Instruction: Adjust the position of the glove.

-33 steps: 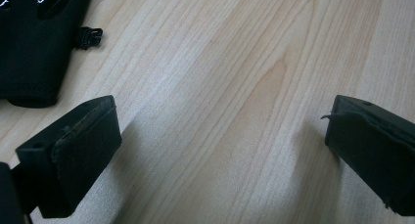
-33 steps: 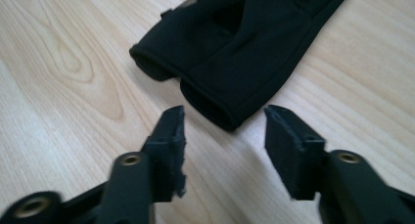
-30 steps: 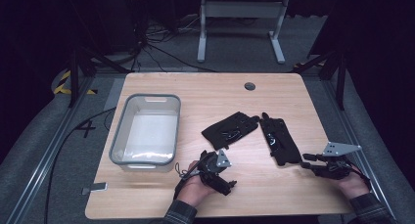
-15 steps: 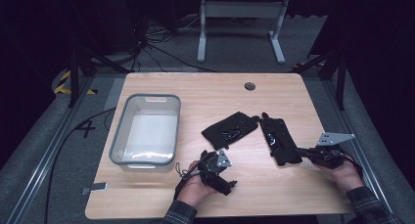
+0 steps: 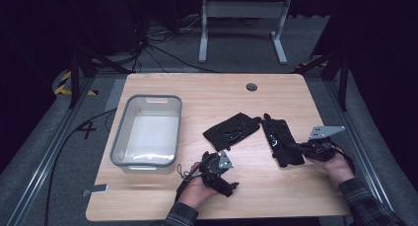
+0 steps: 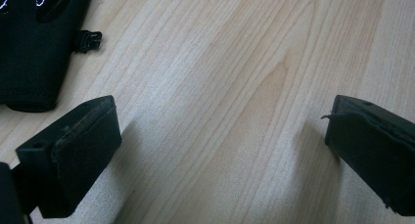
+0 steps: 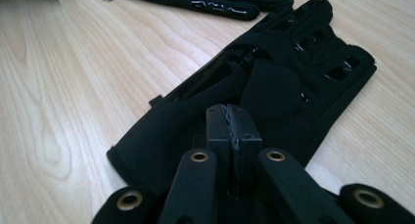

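Two black gloves lie on the tabletop (image 5: pixel 197 88), side by side at mid-right, fingers toward the far edge; a grey bin (image 5: pixel 147 132) sits well apart to their left, likely the place they are meant to go.

Right tool (image 7: pixel 234 123): jaws pressed together, tips over the cuff end of the right glove (image 7: pixel 274 82). No fabric shows between the pads, so whether they pinch the cuff cannot be told; they may have closed just above the cloth. In the high view this tool (image 5: pixel 301 148) sits at the near end of that glove (image 5: pixel 282 142), hand approaching from the right edge, a low, nearly level angle suited to catching a flat cuff.

Left tool (image 6: pixel 220 136): jaws wide apart over bare wood, nothing between them. The left glove (image 6: pixel 34 43) lies just beyond its left jaw, not touching. In the high view this tool (image 5: pixel 231 185) rests near the front edge, the left glove (image 5: pixel 231 130) a little beyond it.
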A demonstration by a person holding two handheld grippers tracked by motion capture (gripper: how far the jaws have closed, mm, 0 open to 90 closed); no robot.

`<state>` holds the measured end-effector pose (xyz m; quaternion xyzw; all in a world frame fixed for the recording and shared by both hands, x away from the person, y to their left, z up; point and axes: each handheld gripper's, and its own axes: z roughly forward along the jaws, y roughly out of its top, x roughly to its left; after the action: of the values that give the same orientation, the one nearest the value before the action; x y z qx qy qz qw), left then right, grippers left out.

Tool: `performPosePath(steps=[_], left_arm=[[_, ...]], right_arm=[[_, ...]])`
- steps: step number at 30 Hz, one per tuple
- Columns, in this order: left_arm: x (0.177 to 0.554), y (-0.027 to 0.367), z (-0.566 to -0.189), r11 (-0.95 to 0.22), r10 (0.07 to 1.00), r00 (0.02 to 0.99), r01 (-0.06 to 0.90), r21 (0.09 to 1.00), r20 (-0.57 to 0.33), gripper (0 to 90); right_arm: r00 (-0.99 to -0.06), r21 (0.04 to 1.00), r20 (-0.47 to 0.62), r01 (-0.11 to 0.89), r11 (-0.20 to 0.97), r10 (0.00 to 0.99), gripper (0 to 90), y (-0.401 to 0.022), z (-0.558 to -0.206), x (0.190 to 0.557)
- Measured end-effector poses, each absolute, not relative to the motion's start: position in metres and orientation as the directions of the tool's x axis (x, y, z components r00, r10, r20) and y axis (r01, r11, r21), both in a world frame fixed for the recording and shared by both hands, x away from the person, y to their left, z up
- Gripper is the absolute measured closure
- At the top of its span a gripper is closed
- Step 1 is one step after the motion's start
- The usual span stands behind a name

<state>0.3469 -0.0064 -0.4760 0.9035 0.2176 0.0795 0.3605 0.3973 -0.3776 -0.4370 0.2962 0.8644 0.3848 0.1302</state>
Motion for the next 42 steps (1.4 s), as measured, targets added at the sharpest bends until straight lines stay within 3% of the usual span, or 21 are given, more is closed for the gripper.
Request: performPosePath(steps=[22, 42], left_arm=[[0.347, -0.007, -0.476, -0.645, 0.452, 0.892, 0.337, 0.686, -0.013, 0.3], [0.347, -0.007, -0.476, -0.645, 0.452, 0.892, 0.337, 0.686, -0.013, 0.3]], right_arm=[[-0.798, 0.71, 0.017, 0.433, 0.555, 0.602, 89.5, -0.365, -0.45, 0.413], [-0.805, 0.69, 0.028, 0.444, 0.572, 0.592, 89.6, -0.38, -0.449, 0.37]])
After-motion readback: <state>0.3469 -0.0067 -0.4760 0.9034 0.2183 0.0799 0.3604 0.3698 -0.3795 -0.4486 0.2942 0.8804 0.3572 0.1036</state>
